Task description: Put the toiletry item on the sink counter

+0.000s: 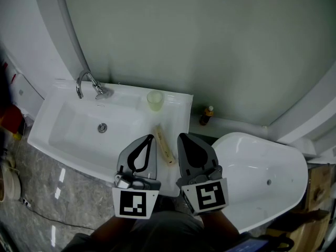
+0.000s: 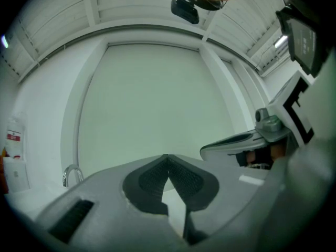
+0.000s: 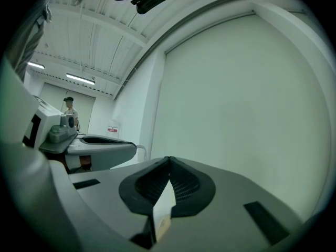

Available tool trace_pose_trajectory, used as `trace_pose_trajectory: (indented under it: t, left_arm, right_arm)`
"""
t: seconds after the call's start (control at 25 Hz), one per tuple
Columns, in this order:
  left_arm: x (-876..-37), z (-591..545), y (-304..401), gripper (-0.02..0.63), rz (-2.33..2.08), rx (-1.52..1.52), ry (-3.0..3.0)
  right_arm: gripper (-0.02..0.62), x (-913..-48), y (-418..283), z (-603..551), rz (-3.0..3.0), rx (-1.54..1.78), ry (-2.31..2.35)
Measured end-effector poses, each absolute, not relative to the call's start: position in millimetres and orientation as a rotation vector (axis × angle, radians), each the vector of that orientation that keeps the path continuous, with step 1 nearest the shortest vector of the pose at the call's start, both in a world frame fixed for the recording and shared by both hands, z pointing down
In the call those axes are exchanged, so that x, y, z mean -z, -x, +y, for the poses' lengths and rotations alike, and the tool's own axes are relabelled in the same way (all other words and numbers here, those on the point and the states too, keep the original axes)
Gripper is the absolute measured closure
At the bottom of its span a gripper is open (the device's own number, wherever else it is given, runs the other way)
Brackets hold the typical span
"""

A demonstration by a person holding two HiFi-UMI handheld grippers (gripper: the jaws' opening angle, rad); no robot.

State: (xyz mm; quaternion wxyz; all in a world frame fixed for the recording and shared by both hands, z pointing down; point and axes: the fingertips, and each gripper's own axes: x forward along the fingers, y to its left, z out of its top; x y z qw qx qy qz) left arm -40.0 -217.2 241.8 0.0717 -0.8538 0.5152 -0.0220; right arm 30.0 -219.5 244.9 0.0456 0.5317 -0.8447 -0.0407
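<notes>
A long beige toiletry box (image 1: 164,143) lies flat on the white sink counter (image 1: 176,105), right of the basin. It rests between my two grippers, just past their tips. My left gripper (image 1: 151,137) hovers at the counter's front edge, left of the box, with its jaws closed tip to tip and nothing in them. My right gripper (image 1: 180,136) hovers to the box's right, also shut and empty. The left gripper view shows the left gripper (image 2: 168,159) shut, and the right gripper view shows the right gripper (image 3: 168,161) shut, both aimed at the pale wall.
A pale translucent cup (image 1: 155,100) stands at the counter's back. The chrome faucet (image 1: 89,85) is at the basin's back left. A small brown bottle (image 1: 208,114) sits on the ledge to the right. A white bathtub (image 1: 262,177) fills the lower right. A person (image 3: 68,106) stands far off.
</notes>
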Motion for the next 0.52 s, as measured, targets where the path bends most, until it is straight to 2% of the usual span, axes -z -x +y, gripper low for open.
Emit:
trace_pose_trajectory:
  t: [0.52]
  left_arm:
    - [-241.8, -218.5, 37.1, 0.595, 1.54, 0.054, 2.566]
  right_arm:
    - [0.581, -245.8, -32.1, -221.5, -2.577, 0.126, -1.633]
